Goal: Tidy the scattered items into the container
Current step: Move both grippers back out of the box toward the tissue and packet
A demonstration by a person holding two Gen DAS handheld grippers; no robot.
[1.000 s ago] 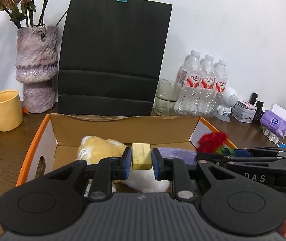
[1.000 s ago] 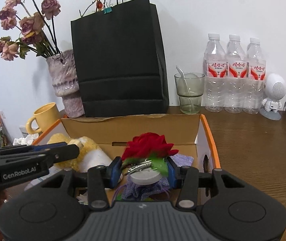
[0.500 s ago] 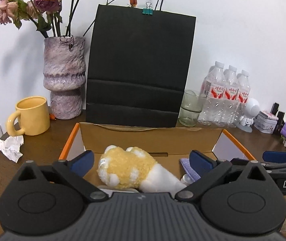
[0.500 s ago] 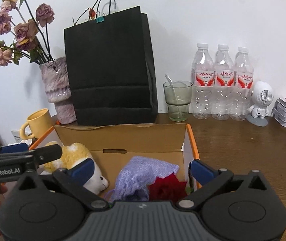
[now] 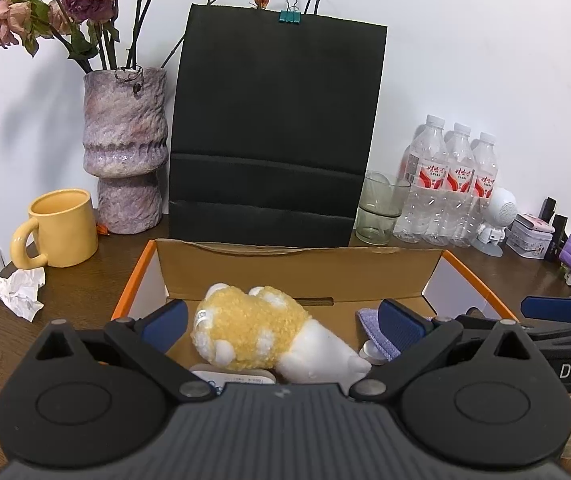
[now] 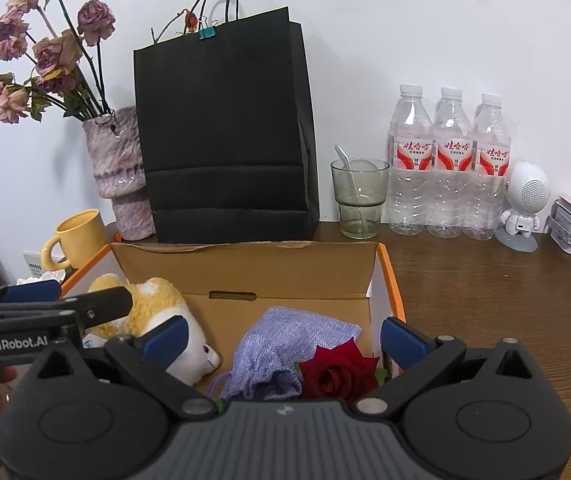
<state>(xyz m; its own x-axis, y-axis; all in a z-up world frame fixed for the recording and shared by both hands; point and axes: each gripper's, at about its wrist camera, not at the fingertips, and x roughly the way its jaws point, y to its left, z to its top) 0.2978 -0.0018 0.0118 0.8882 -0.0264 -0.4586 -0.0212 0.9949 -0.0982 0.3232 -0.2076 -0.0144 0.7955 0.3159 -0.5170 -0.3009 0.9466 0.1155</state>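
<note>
Both grippers are hovering spread wide and gripping nothing over the orange-edged cardboard box point(image 6: 385, 268): the left gripper point(image 5: 281, 320) above the fluffy yellow-and-white plush toy point(image 5: 253, 332), the right gripper point(image 6: 285, 336) above the lilac woven pouch point(image 6: 281, 344) and red fabric rose point(image 6: 337, 372) lying inside.

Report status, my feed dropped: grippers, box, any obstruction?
Left gripper and right gripper open, empty. Red rose, purple pouch, yellow plush toy in the orange-edged cardboard box. No obstruction.
</note>
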